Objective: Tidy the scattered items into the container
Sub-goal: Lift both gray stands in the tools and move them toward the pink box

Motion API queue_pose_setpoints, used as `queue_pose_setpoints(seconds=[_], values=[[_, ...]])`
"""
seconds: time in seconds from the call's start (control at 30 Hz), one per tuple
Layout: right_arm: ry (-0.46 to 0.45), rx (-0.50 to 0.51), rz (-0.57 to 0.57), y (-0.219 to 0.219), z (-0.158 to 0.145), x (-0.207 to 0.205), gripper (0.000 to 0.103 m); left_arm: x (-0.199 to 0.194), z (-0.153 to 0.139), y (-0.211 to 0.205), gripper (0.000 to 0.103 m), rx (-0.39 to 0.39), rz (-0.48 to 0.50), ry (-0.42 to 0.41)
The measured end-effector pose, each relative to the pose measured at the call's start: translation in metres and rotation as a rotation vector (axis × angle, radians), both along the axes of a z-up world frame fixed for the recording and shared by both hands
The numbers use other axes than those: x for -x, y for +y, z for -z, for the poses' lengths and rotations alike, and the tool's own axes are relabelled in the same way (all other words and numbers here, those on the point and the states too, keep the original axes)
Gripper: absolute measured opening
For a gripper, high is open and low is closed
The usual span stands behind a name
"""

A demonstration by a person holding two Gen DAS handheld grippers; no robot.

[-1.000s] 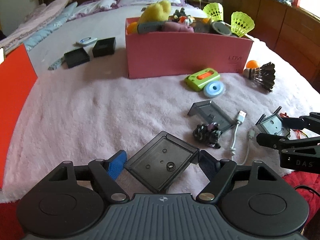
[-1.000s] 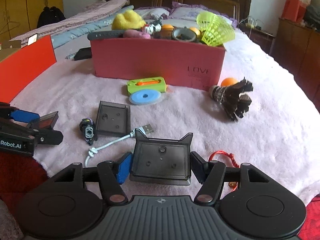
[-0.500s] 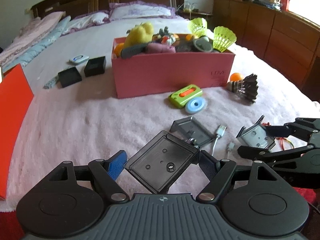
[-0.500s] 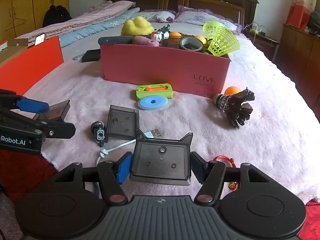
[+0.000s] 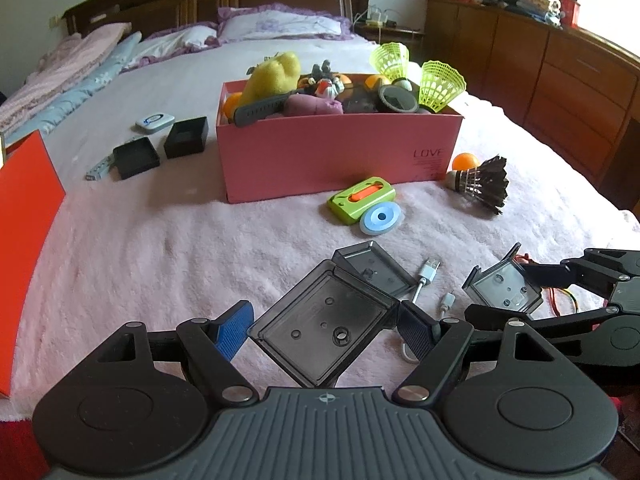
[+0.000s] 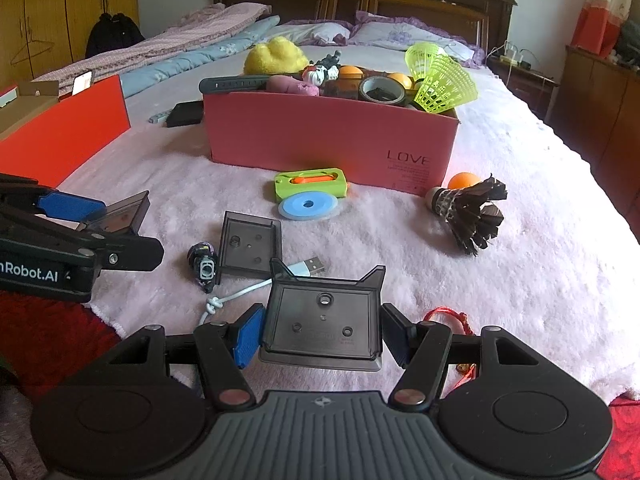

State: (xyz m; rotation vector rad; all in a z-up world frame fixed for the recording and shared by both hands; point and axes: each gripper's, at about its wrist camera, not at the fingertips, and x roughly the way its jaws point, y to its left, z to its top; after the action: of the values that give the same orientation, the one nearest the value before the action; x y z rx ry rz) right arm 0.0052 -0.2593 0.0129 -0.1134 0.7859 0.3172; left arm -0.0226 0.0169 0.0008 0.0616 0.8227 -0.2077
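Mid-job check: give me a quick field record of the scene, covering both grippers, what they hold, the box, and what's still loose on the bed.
left gripper: shut on smoky plastic tray, held cornerwise
right gripper: shut on second smoky tray, held square
container: pink box, heaped with items
loose, near box front: green case, blue disc, black shuttlecock, orange ball
loose, near grippers: third smoky tray, USB cable, small dark toy, red cord
surface: pink blanket
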Motion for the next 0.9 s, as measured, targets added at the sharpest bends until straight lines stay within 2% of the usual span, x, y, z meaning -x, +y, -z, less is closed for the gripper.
queue_pose_setpoints(seconds=[0.9], values=[[0.017,-0.006,0.014,-0.0052,0.0019,-0.0051,0.064,-0.0094,-0.0025,-0.0038,0.078,0.018,0.011,-0.002]])
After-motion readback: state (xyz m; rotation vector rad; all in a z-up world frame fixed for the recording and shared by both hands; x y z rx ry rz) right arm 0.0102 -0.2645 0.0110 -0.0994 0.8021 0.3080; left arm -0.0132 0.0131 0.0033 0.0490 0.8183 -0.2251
